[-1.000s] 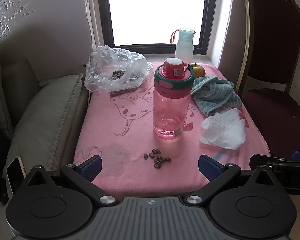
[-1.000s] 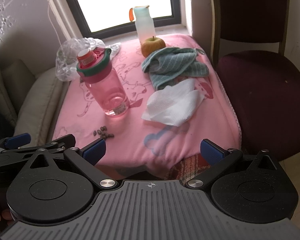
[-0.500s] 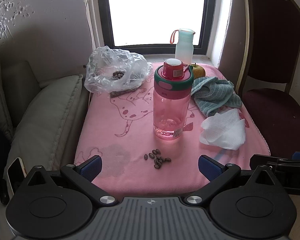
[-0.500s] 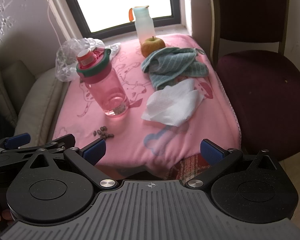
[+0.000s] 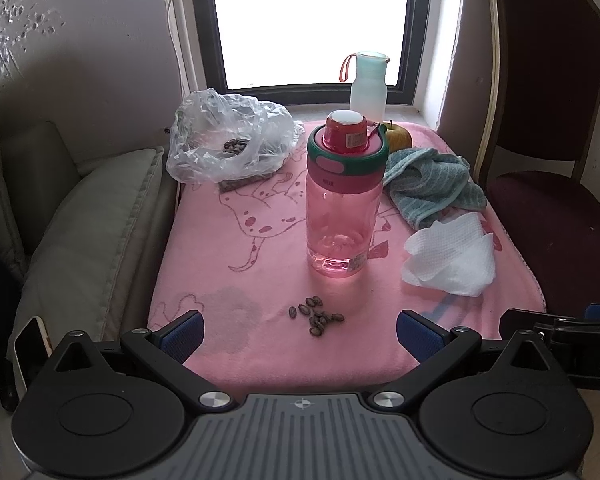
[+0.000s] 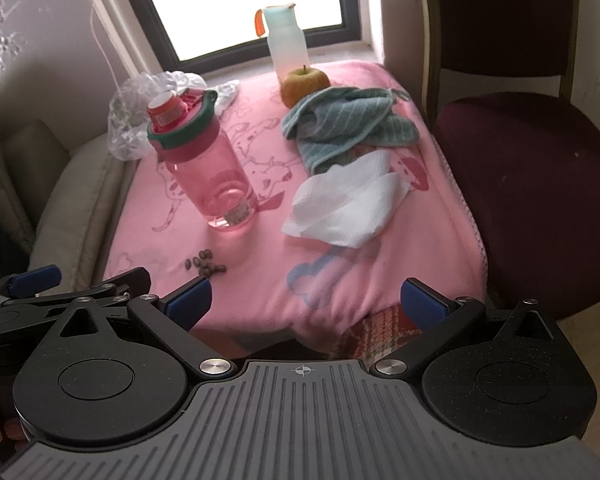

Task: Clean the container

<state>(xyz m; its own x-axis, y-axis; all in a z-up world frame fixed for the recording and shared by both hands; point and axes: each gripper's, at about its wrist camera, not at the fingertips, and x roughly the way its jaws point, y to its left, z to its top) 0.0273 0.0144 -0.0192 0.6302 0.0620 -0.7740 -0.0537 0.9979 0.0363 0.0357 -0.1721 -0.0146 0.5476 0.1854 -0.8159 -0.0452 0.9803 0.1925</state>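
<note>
Behind the pink bottle (image 5: 343,208), an apple (image 5: 398,138) half hidden.

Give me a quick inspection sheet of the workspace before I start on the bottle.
Surface: pink blanket over the table, with a darker damp-looking patch near the front edge.
Job's things: pink bottle upright, lid on; white paper towel and green cloth to its right.
Clutter: loose seeds in front of the bottle; plastic bag with more seeds; apple; pale bottle on the sill.
Grippers: left tool and right tool both open, empty, short of the table.
Cables: thin white cord beside the window.
Surroundings: dark red chair right, beige cushion left.
</note>
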